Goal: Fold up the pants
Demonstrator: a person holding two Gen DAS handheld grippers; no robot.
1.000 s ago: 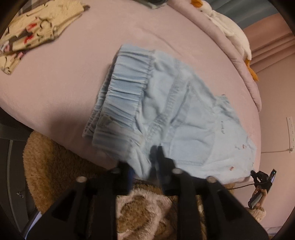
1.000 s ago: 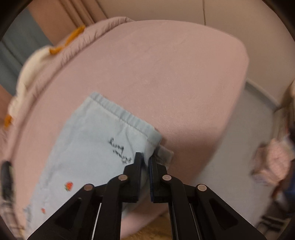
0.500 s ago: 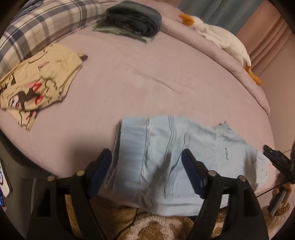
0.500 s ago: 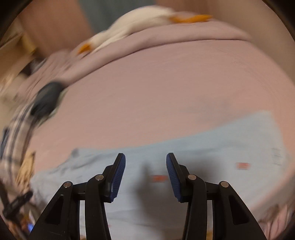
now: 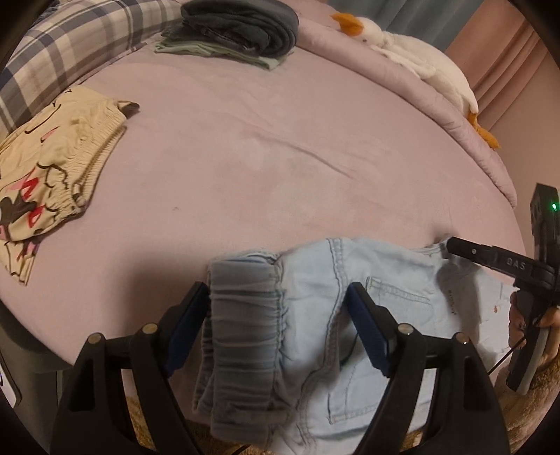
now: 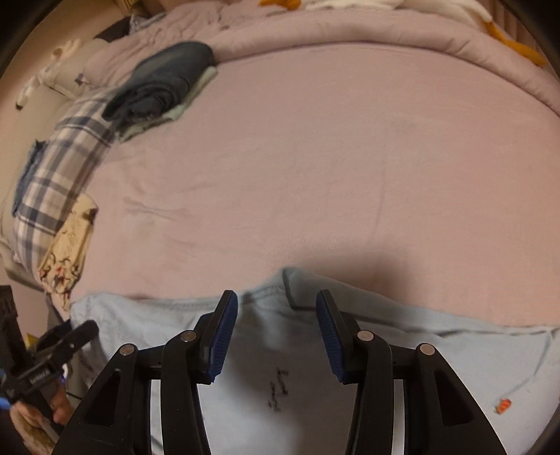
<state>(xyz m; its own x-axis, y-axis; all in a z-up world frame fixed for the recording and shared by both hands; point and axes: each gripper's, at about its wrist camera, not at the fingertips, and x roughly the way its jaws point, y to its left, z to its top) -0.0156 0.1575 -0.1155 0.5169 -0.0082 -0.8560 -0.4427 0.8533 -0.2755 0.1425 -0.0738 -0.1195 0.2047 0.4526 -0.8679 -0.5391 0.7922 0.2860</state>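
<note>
The light blue denim pants (image 5: 315, 315) lie folded at the near edge of the pink bed (image 5: 280, 157), partly hanging over it. The elastic waistband (image 5: 241, 325) is at the left. My left gripper (image 5: 276, 329) is open and empty, its jaws spread over the waistband end. My right gripper (image 6: 276, 336) is open and empty above the leg end of the pants (image 6: 297, 402), near black embroidered writing (image 6: 278, 388). The right gripper also shows at the right edge of the left wrist view (image 5: 451, 245).
Cream printed shorts (image 5: 45, 175) lie at the bed's left. A stack of dark folded clothes (image 5: 241, 28) sits at the back beside a plaid pillow (image 5: 70, 52). A white plush goose (image 5: 420, 59) lies along the back right edge. A tan rug (image 5: 525, 402) lies below.
Both grippers have let go of the pants and opened. They have pulled back and tilted up, so the views now show the whole bed. The pants lie at the edge.
</note>
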